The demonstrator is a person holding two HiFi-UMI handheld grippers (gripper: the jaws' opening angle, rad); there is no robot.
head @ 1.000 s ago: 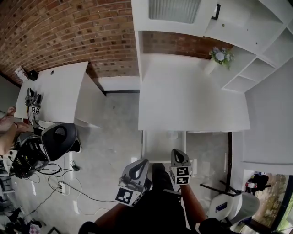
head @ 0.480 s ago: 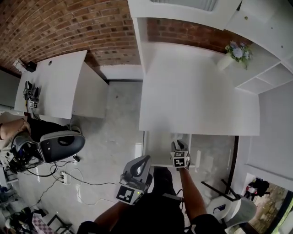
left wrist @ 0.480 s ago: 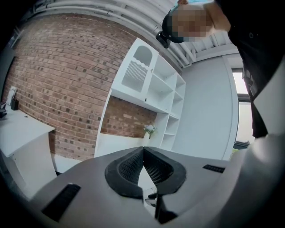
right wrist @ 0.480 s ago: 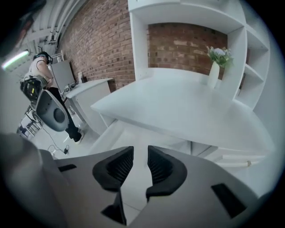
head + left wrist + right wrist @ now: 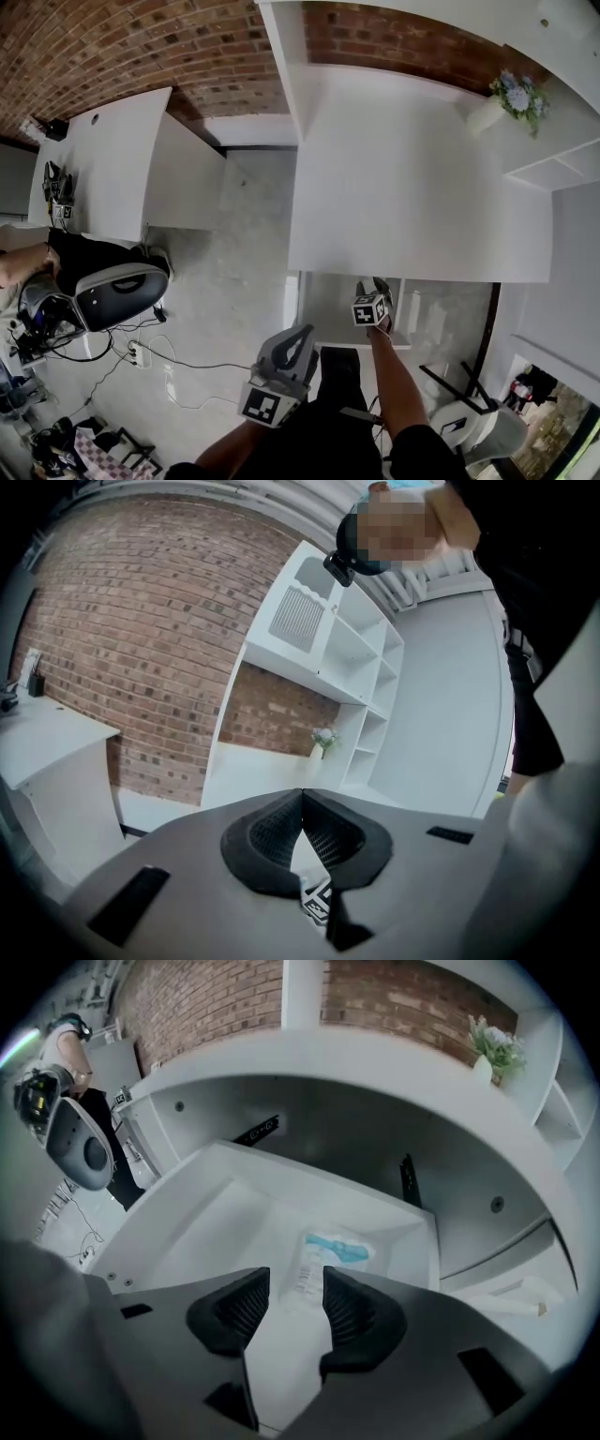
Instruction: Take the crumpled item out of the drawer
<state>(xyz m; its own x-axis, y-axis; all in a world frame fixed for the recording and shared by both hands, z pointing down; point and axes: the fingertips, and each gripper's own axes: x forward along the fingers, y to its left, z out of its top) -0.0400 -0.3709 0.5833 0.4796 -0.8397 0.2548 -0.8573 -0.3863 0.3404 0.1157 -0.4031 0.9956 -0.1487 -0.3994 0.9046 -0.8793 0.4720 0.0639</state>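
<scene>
Brick-walled room, drawer (image 5: 202, 1227) open under worktop (image 5: 412, 187).
Right hand-held gripper (image 5: 293, 1284), jaws just opened wide and empty, should straddle the drawer's crumpled packet (image 5: 332, 1252) squarely.

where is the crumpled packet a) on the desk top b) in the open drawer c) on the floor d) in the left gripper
b: the crumpled packet lies in the open drawer, ahead of the right gripper, whose jaws have just been opening with nothing between them.
</scene>
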